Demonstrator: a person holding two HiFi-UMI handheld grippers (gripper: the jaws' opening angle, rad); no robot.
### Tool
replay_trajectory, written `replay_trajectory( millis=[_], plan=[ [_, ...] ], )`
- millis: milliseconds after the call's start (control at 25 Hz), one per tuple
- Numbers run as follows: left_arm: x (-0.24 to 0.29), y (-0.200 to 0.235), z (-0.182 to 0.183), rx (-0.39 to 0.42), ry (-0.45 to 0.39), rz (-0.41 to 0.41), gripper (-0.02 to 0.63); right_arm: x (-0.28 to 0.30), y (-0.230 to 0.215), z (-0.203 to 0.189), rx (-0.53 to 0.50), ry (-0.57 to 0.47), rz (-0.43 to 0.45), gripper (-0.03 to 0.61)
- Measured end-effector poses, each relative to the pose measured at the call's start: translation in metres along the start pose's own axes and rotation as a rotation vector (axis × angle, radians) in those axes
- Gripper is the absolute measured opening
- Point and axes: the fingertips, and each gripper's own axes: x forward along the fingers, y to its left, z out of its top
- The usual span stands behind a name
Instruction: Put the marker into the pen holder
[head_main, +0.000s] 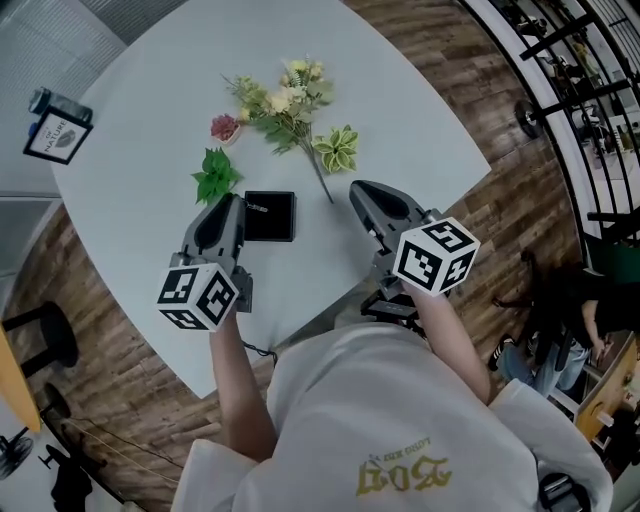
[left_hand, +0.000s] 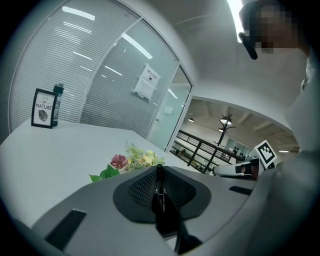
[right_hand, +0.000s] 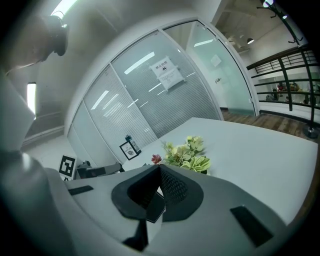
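Shirt: white shirt (head_main: 400, 430) of the person holding the rig, closest thing on my head feed, filling the bottom edge.
Table: white rounded table (head_main: 150, 90); everything else lies on it or hangs over it.
Right gripper: right gripper (right_hand: 159, 168) points out over the near table edge. I see its jaws meeting at the tips with nothing between them.
Left gripper: left gripper (head_main: 233, 203) has its tip just beside the pen holder's left edge. I can't judge its height. Its jaws are clamped on the marker.
Flowers: flower bunch (head_main: 285, 105) lies flat beyond the grippers, stem toward me.
Pen holder: black square pen holder (head_main: 282, 230) sits between the two gripper tips, nearer the left one.
Sign: framed sign (head_main: 58, 137) stands at the far left edge.
Leaf: green leaf sprig (head_main: 215, 177) lies just beyond the left gripper.
Marker: dark marker (left_hand: 159, 192) is pinched between the left jaws, one end poking past the tips.
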Motion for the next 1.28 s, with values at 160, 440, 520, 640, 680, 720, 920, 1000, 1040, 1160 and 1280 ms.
replay_trajectory(
  millis=[160, 440, 520, 640, 680, 720, 920, 1000, 1040, 1160, 1280],
  plan=[
    [0.007, 0.006, -0.011, 0.003, 0.027, 0.017, 0.048, 0.005, -0.005, -0.005, 0.007, 0.018, -0.002, 0.017],
    [0.020, 0.010, -0.025, 0.037, 0.070, 0.031, 0.048, 0.012, -0.013, -0.011, 0.022, 0.039, -0.004, 0.017],
    [0.023, 0.009, -0.028, 0.048, 0.077, 0.031, 0.048, 0.014, -0.014, -0.012, 0.026, 0.041, -0.005, 0.017],
    [0.025, 0.009, -0.031, 0.083, 0.088, 0.037, 0.048, 0.015, -0.015, -0.013, 0.025, 0.045, -0.007, 0.017],
    [0.026, 0.009, -0.032, 0.102, 0.093, 0.044, 0.048, 0.015, -0.016, -0.013, 0.026, 0.047, -0.008, 0.017],
    [0.027, 0.009, -0.034, 0.122, 0.099, 0.051, 0.048, 0.015, -0.017, -0.014, 0.027, 0.048, -0.010, 0.017],
    [0.033, 0.007, -0.042, 0.181, 0.108, 0.068, 0.049, 0.016, -0.022, -0.017, 0.033, 0.055, -0.017, 0.017],
    [0.035, 0.003, -0.044, 0.179, 0.108, 0.060, 0.049, 0.017, -0.022, -0.017, 0.033, 0.057, -0.017, 0.017],
    [0.036, 0.002, -0.046, 0.182, 0.111, 0.058, 0.049, 0.016, -0.022, -0.017, 0.032, 0.057, -0.017, 0.017],
    [0.038, 0.001, -0.049, 0.202, 0.119, 0.067, 0.049, 0.016, -0.023, -0.017, 0.033, 0.056, -0.016, 0.017],
    [0.039, 0.001, -0.049, 0.208, 0.119, 0.078, 0.049, 0.014, -0.023, -0.018, 0.034, 0.057, -0.016, 0.017]
  ],
)
